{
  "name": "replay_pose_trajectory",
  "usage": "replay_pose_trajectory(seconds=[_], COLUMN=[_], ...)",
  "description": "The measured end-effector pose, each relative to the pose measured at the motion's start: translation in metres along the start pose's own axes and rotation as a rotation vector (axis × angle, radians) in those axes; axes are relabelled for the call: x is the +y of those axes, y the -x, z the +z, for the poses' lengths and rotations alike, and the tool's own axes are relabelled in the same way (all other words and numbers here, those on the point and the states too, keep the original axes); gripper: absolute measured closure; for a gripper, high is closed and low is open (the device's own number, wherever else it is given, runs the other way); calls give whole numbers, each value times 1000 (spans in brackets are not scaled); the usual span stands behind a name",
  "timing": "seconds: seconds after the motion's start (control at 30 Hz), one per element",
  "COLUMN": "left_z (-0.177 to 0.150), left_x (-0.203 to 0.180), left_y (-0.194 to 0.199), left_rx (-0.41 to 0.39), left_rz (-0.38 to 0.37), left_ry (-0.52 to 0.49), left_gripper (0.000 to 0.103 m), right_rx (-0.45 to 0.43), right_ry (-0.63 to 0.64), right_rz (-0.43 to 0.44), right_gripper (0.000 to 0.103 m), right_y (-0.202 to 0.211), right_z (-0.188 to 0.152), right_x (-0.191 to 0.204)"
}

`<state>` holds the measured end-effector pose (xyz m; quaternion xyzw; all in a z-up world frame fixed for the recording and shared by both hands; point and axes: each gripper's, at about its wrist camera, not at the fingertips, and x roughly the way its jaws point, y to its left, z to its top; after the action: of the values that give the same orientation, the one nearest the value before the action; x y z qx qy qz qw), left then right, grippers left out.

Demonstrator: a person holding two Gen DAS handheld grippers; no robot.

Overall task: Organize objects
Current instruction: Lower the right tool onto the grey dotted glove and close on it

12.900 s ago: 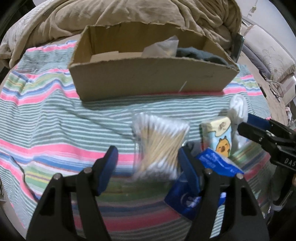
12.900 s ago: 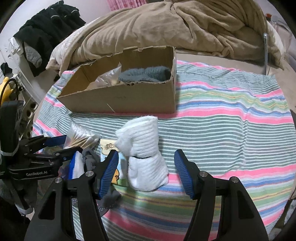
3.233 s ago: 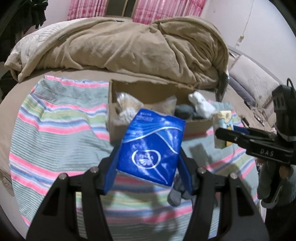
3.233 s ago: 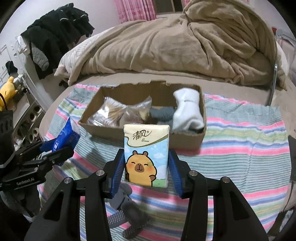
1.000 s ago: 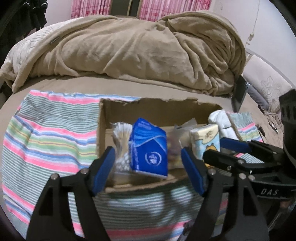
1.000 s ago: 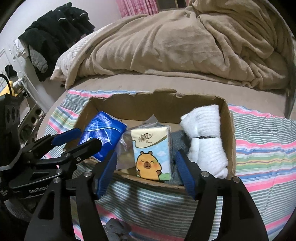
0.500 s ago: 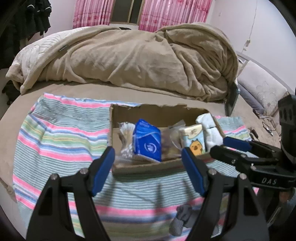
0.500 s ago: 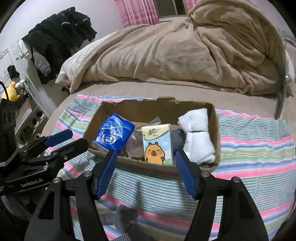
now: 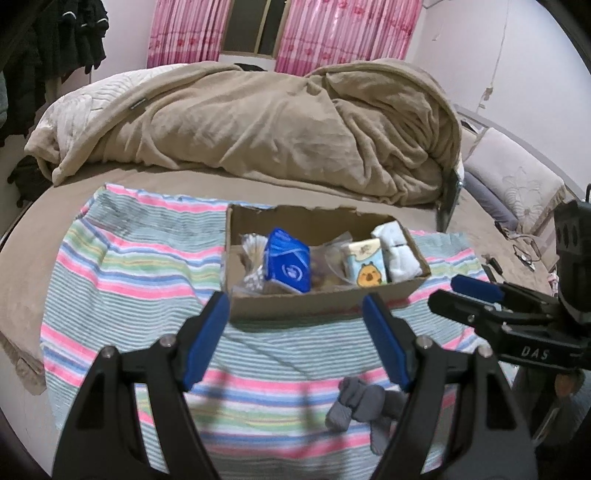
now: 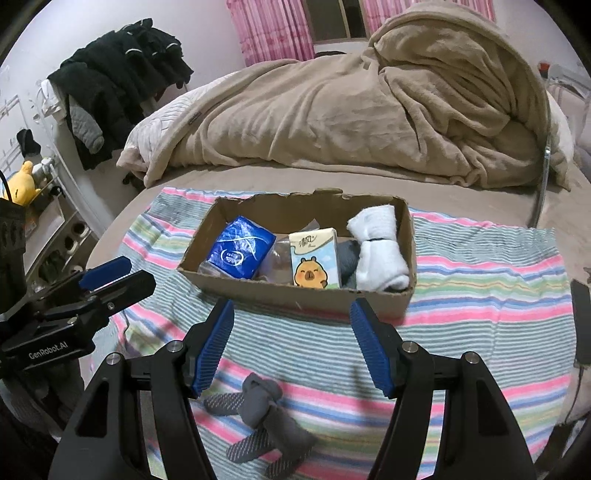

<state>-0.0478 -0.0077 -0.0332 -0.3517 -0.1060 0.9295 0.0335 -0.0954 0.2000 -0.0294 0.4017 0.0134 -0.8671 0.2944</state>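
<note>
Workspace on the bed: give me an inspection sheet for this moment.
Surface: striped cloth spread on a bed.
Job's things: cardboard box holds a blue pack, a tissue pack, white socks and clear bags; grey socks lie outside on the cloth.
Clutter: nothing seen.
Grippers: left gripper and right gripper both open, empty.
Cables: some right of the bed.
Surroundings: beige blanket, pink curtains, dark clothes.

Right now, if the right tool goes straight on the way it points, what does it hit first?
Likely the near wall of the cardboard box, ahead of the open right tool. Depth is unclear; it could land on the striped cloth just short.
</note>
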Motion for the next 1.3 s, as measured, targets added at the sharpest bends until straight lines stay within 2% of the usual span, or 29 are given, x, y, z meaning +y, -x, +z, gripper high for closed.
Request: replay_pose_trajectory(seconds=[0.27, 0.6, 0.97, 1.3], left_z=[-11, -34, -68, -79], left_x=[1, 6, 7, 6], left_y=[15, 14, -12, -31], left_rx=[-3, 38, 144, 199], left_rz=[6, 24, 36, 39], left_ry=[0, 16, 25, 30], left_gripper=[26, 26, 26, 26], right_rx=[-1, 56, 167, 267], right_ry=[-2, -9, -15, 18], right_rz=[-12, -32, -13, 8], right_gripper=[34, 34, 34, 35], right_y=[13, 6, -26, -53], right_z=[-15, -45, -84, -106], right_x=[3, -5, -7, 0])
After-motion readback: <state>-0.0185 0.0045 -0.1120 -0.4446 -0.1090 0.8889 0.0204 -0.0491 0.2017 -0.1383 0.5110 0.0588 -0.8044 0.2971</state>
